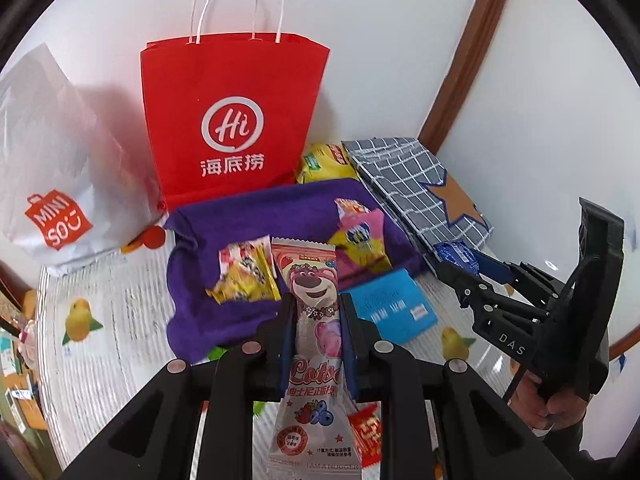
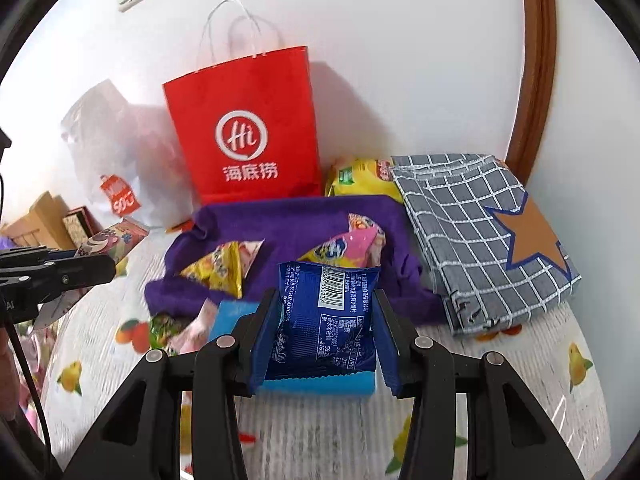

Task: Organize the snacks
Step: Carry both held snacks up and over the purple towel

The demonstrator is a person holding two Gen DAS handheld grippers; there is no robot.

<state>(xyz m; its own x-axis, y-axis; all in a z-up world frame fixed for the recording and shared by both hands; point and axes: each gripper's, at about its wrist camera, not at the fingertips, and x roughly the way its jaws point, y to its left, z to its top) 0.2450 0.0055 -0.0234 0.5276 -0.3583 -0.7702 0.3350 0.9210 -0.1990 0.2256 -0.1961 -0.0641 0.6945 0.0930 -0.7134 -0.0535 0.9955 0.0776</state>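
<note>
Left tool (image 1: 316, 320) clamps a pink bear-printed snack packet (image 1: 310, 288); right tool (image 2: 326, 320) clamps a blue foil packet (image 2: 326, 312). Both seem mid-carry; next, a drop-off spot.

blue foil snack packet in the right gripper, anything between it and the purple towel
Nothing visible blocks it. The blue foil snack packet is clamped in the right gripper, with the purple towel just beyond it. On the towel lie a yellow snack packet and a pink and yellow snack packet; bare cloth shows between them.
</note>
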